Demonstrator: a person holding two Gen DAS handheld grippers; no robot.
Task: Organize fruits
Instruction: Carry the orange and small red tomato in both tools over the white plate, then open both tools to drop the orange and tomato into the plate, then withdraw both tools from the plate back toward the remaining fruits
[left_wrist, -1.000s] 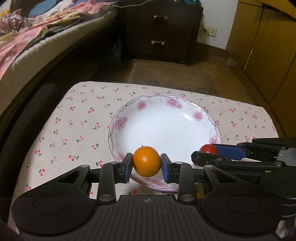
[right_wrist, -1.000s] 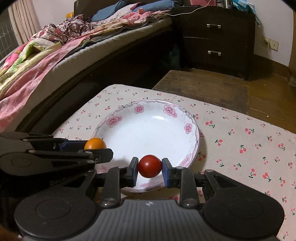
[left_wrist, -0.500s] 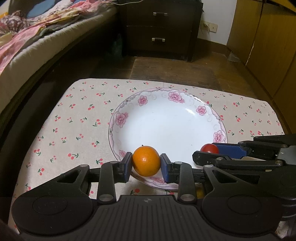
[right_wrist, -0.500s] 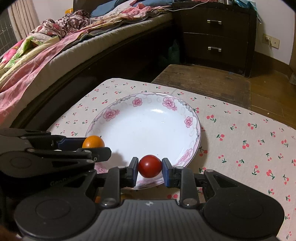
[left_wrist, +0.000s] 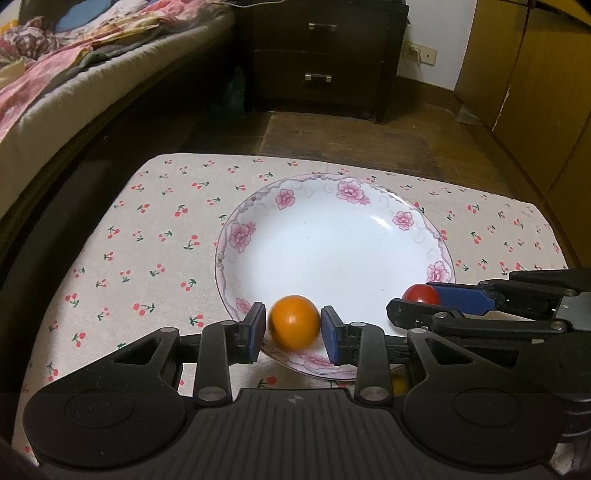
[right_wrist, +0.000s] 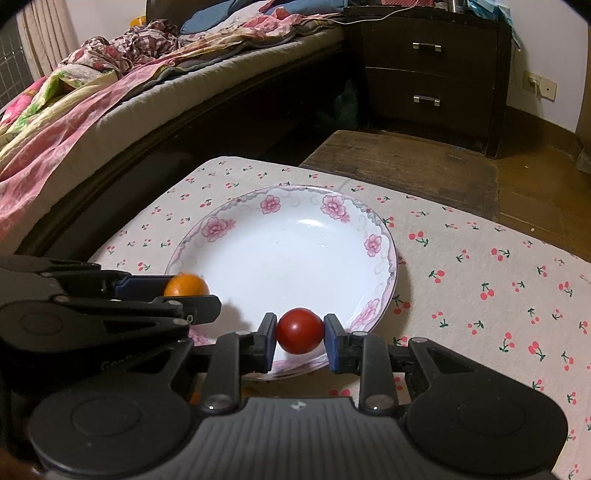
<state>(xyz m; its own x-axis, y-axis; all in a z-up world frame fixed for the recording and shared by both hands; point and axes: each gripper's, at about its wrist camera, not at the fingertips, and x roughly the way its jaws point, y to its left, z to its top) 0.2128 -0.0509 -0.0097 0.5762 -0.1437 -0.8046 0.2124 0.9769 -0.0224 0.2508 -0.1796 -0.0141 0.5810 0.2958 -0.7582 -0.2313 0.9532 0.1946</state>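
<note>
A white plate with pink flowers (left_wrist: 332, 243) (right_wrist: 291, 251) lies on the cherry-print cloth. My left gripper (left_wrist: 293, 334) stands over the plate's near rim; its pads have parted slightly and the orange (left_wrist: 294, 326) between them looks blurred, with small gaps on both sides. The orange also shows in the right wrist view (right_wrist: 185, 286). My right gripper (right_wrist: 300, 341) is shut on a red tomato (right_wrist: 300, 331) above the plate's near rim. The tomato shows in the left wrist view (left_wrist: 421, 294) too.
The small table with the cherry cloth (left_wrist: 147, 236) (right_wrist: 498, 280) has a bed (right_wrist: 92, 110) to the left and a dark drawer unit (left_wrist: 321, 55) behind. Wooden cabinets (left_wrist: 535, 92) stand at the right. A yellowish thing (left_wrist: 399, 384) peeks out under the grippers.
Both grippers moved slightly forward over the plate's near rim. The left gripper's pads have opened a little and the orange is blurred, dropping free. The right gripper still holds the tomato.
</note>
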